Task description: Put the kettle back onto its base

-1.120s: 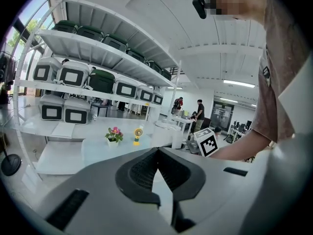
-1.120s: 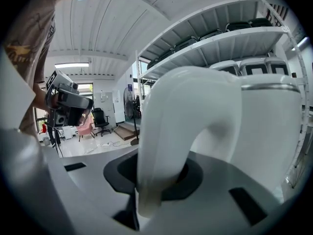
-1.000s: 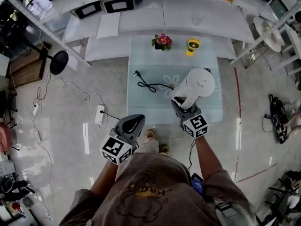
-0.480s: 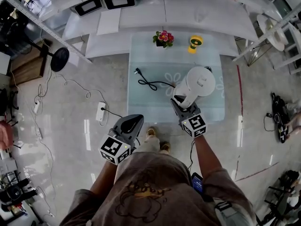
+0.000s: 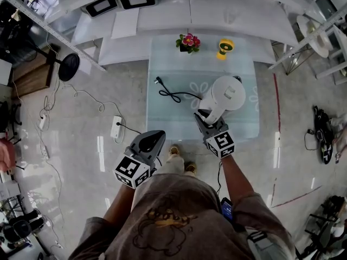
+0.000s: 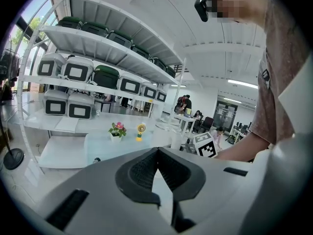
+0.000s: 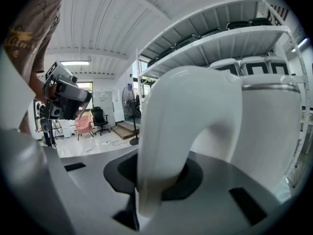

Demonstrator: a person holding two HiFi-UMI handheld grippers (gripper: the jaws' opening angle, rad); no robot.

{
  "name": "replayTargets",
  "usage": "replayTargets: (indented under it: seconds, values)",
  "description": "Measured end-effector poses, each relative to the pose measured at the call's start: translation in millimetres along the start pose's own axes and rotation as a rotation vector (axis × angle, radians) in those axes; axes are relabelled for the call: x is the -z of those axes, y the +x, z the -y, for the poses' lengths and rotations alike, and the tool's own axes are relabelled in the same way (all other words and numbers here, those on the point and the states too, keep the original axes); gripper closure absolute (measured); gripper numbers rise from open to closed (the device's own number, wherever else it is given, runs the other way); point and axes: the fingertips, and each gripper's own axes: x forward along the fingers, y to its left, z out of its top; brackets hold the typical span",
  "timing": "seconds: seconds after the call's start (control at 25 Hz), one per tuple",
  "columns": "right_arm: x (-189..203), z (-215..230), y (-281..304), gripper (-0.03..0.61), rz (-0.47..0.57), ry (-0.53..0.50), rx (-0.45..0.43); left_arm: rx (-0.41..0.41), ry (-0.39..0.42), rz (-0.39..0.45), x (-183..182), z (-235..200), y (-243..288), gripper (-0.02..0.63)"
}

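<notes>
The glass tabletop (image 5: 162, 124) carries the white kettle (image 5: 227, 93) on its right half, close to the near edge. The kettle's plastic shell looks stiff and smooth. I judge it light if empty and much heavier with water (no view shows inside it, so the load is a guess). The arched handle (image 7: 166, 131) is the sensible place to take it, low on the arch, so the body hangs upright and does not swing.

The right hand-held gripper (image 5: 205, 118) is clamped on that handle, which fills the gap between its jaws in the right gripper view. The left hand-held gripper (image 5: 157, 138) hangs off the tabletop near the person's body, its jaws closed together with nothing between them.

A black cord (image 5: 172, 96) with its plug lies loose on the glass and runs toward the kettle's foot.

The base itself cannot be made out: the kettle's body covers where the cord ends, so whether the kettle is seated, resting askew or held just above the base I cannot tell.
</notes>
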Motion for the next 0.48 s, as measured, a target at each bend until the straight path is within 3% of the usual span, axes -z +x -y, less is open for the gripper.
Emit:
replayTargets:
  seconds: [0.48]
  values:
    - [14,-8,0,0.495,-0.019,-0.050,0.005,-0.011,-0.015,0.007,0,2,-4,0.592]
